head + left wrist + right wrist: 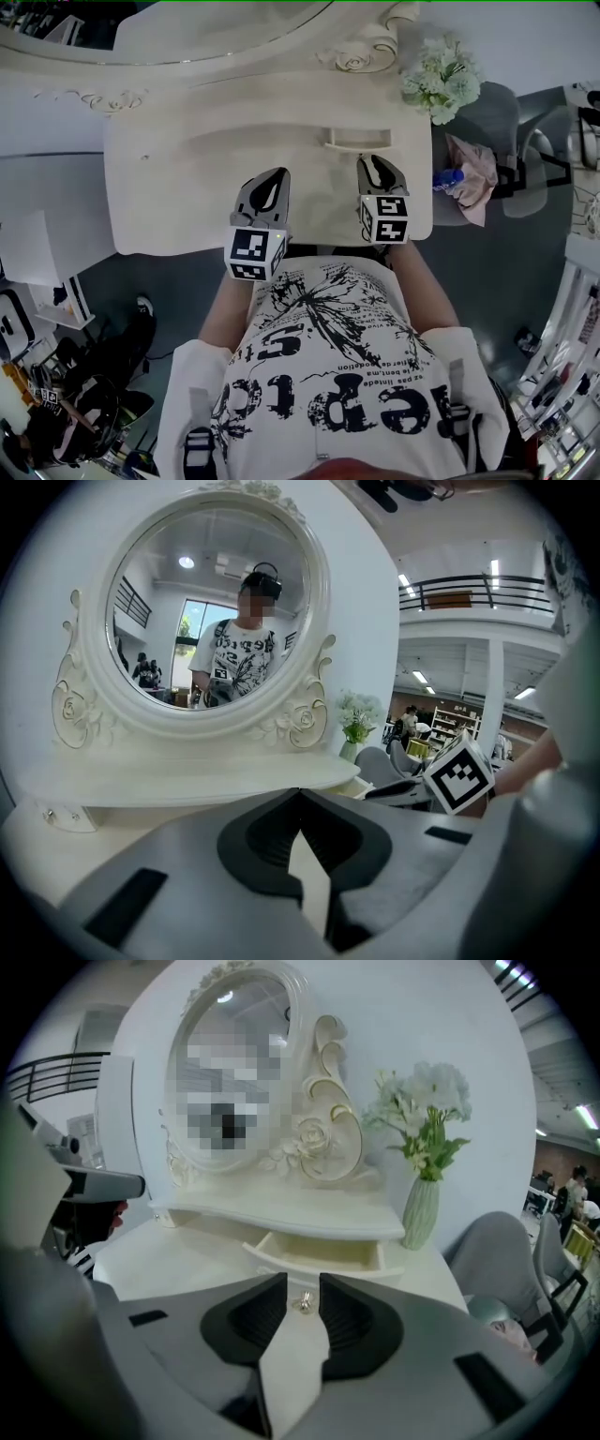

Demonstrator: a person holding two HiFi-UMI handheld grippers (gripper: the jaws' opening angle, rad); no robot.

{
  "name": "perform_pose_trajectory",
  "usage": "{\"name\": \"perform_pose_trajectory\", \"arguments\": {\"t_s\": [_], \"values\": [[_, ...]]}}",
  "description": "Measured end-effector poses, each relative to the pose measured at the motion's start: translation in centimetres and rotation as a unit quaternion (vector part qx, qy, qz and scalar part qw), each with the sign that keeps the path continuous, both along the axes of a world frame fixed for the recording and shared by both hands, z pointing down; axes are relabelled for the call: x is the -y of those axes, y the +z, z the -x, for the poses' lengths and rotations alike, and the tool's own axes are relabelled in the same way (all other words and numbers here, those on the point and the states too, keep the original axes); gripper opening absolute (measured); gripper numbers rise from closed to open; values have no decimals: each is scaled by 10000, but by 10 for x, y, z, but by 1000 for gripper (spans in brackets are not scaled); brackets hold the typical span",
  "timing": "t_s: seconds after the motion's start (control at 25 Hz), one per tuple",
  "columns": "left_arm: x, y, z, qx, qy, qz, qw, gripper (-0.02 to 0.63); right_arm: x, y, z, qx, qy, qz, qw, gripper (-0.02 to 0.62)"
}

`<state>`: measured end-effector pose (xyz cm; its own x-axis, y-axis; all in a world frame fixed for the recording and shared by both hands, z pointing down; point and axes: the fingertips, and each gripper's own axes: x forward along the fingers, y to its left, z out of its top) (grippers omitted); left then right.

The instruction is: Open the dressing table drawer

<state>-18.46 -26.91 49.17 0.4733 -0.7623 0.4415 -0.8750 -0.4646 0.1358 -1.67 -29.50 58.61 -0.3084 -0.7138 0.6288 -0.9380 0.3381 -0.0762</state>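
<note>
The dressing table fills the space in front of you. Its pale counter is bare under both tools, and the round mirror rises behind it.

Under the small shelf at the back right, the drawer stands pulled out towards you. Its inside is visible from above and looks empty. The main part of the task looks done. What I can't judge is whether the drawer is at full travel or has more to give. If it has, one more pull on the handle is all that's left.

The vase of white flowers stands at the back right corner, just beside the drawer and clear of its path.

Your right claw points at the drawer front with its jaws a little apart. The small metal knob shows in the gap at their tips, but neither pad presses on it, so you have hold of nothing there.

Your left claw hangs over the bare counter, well to the left of the drawer. Its jaws are closed tip to tip with nothing between them, and it takes no part in the job.
</note>
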Motion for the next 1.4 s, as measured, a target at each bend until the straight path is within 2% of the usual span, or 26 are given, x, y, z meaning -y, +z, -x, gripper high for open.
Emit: {"name": "perform_pose_trajectory", "arguments": {"t_s": [0.08, 0.16, 0.32, 0.56, 0.72, 0.92, 1.4], "values": [[1, -5, -4, 1, 28, -67, 10000, 14, 2, -22, -3, 57, 30, -270, 9996, 106], [3, -12, -8, 0, 28, -157, 9999, 14, 5, -44, -7, 136, 120, -523, 9985, 58], [10, -31, -13, 3, -32, -351, 9994, 14, 15, -87, -12, 324, 143, -1020, 9942, 38], [25, -70, -12, 72, -182, -813, 9965, 14, 23, -154, -13, 667, -58, -1920, 9791, 17], [30, -92, -15, 44, -246, -1064, 9940, 14, 24, -184, -14, 818, -156, -2334, 9688, 17], [29, -104, -19, -30, -254, -1159, 9929, 14, 21, -204, -13, 805, -369, -2591, 9618, 17], [25, -113, -44, 28, -65, -1309, 9914, 14, 12, -209, -11, 951, -666, -2627, 9579, 17]]}}
